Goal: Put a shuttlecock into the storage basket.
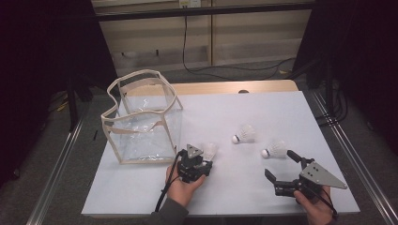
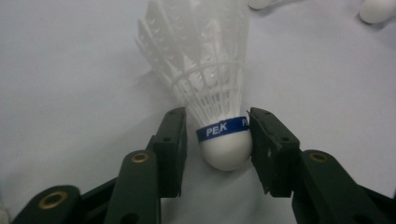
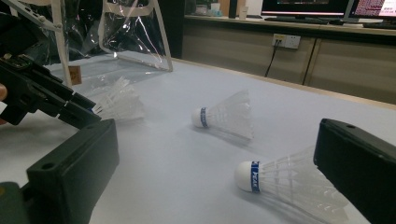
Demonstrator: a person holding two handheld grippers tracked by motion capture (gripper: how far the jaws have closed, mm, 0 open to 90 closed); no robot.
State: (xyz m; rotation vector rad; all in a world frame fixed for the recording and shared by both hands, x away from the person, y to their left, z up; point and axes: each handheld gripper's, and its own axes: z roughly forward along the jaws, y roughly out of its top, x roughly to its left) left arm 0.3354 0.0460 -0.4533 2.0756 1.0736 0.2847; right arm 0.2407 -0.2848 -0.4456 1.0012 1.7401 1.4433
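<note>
High view: 3 shuttlecocks on the white tabletop, 1 clear bag with beige trim standing open at the left, 2 grippers. Left gripper sits at the near shuttlecock, just right of the bag's front corner; the feathers point away from the person, slightly right. The middle shuttlecock and the right shuttlecock lie on their sides, corks to the left, long axes roughly left-right. Right gripper is just in front of the right one, jaws wide apart, holding nothing.

Left gripper view: left gripper jaws flank the near shuttlecock's cork at the blue band. Right jaw looks to touch the band, thin gap on the left jaw; not clamped yet. Long axis runs straight away from the camera, cork toward the jaws, skirt away.

Right gripper view: right gripper jaws far apart, the right shuttlecock lying between them on the tabletop, cork left. Middle shuttlecock beyond it, cork left too. Left gripper at the near shuttlecock, bag behind.
</note>
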